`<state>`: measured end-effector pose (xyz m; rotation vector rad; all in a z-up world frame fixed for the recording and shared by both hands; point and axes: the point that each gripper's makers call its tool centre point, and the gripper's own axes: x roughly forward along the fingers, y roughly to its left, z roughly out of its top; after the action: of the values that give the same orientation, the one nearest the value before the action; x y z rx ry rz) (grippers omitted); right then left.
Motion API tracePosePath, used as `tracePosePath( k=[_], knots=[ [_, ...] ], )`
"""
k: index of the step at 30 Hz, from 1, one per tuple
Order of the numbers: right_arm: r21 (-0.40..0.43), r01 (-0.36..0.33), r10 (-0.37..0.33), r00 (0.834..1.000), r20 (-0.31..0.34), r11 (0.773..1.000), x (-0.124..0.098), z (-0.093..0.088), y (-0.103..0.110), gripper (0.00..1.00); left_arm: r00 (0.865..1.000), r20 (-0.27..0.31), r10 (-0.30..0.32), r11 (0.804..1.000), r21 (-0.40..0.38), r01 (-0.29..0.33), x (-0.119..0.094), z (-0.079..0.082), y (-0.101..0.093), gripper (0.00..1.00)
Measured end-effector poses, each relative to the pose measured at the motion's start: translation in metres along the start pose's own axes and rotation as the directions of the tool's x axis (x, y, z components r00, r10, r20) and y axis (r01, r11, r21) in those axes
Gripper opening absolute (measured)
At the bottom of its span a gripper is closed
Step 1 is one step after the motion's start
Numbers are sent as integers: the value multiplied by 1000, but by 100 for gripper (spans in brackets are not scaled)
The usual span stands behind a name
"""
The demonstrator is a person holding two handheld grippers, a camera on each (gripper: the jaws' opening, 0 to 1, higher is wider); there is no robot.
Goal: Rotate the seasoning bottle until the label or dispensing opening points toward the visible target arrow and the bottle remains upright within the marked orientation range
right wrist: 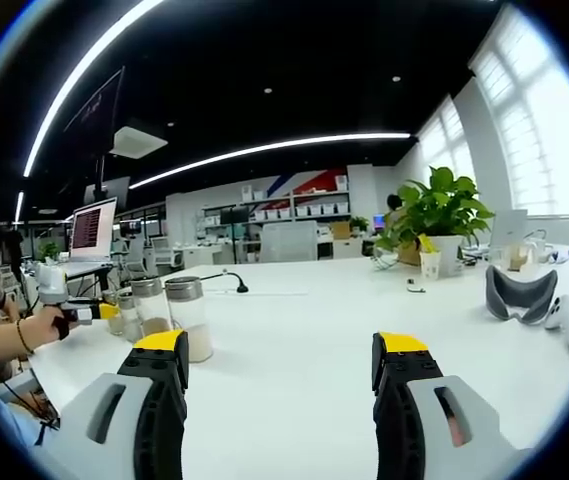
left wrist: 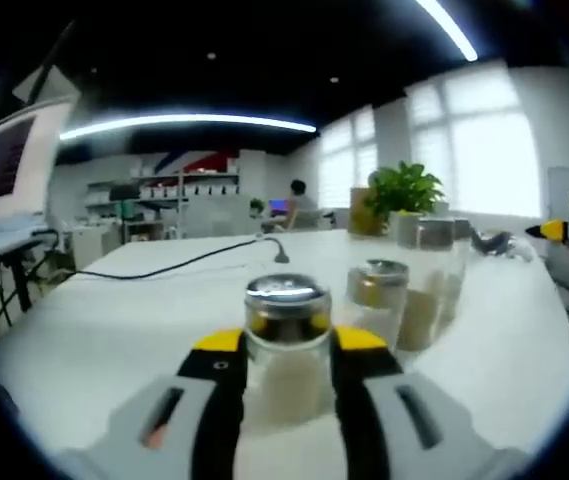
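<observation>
Two claws: left claw (left wrist: 286, 350) grasping seasoning bottle (left wrist: 286, 345), right claw (right wrist: 280, 360) released over bare table (right wrist: 294, 330).

Your left fingers (left wrist: 226, 395) hide the bottle's (left wrist: 286, 345) sides and base; its label is too blurred to read.

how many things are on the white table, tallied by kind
seasoning bottles: 3
potted plant: 1
white headset: 1
small cup: 1
black cable: 1
Total: 7, not counting small blurred items at the far edge.
</observation>
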<state>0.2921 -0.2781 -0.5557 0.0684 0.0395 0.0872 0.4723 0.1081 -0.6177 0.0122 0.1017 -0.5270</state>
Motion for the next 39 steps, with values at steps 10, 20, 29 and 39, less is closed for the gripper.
tracePosePath(
  k=[10, 20, 29, 39],
  knots=[
    [-1, 10, -10, 1000, -9, 1000, 0, -3, -4, 76, 997, 9, -76, 995, -57, 76, -8, 12, 5, 63],
    [5, -1, 1, 1000, -14, 1000, 2, -4, -1, 76, 916, -173, -363, 918, 102, 383, -11, -9, -15, 60],
    [0, 0, 0, 1000, -14, 1000, 2, -3, -1, 76, 830, -197, -521, 833, 95, 545, 1, -9, -9, 58],
    [-3, 5, -5, 1000, -14, 1000, 2, -3, 0, 76, 765, -209, -609, 765, 100, 636, 9, -12, -19, 36]
  ],
)
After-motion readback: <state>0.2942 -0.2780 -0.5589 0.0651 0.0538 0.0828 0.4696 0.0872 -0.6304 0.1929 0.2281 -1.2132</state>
